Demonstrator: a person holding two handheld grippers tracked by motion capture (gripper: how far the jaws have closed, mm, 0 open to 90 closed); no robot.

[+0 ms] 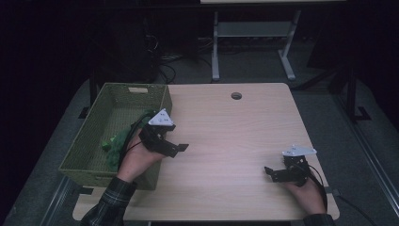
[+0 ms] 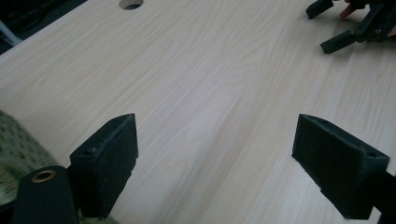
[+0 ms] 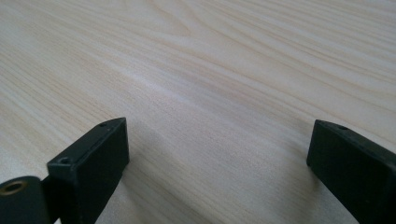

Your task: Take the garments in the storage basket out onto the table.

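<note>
- I see the light wooden table with straight grain and a round hole near its far edge.
- The olive-green woven rectangular basket sits on the table's left side, its long axis running away from me.
- Inside it lies a crumpled green cloth, soft and folded, toward the near right wall.
- My left gripper hovers just beside the basket, jaws wide apart, pointing right.
- My right gripper is low at the near right, jaws apart, pointing left.
</note>
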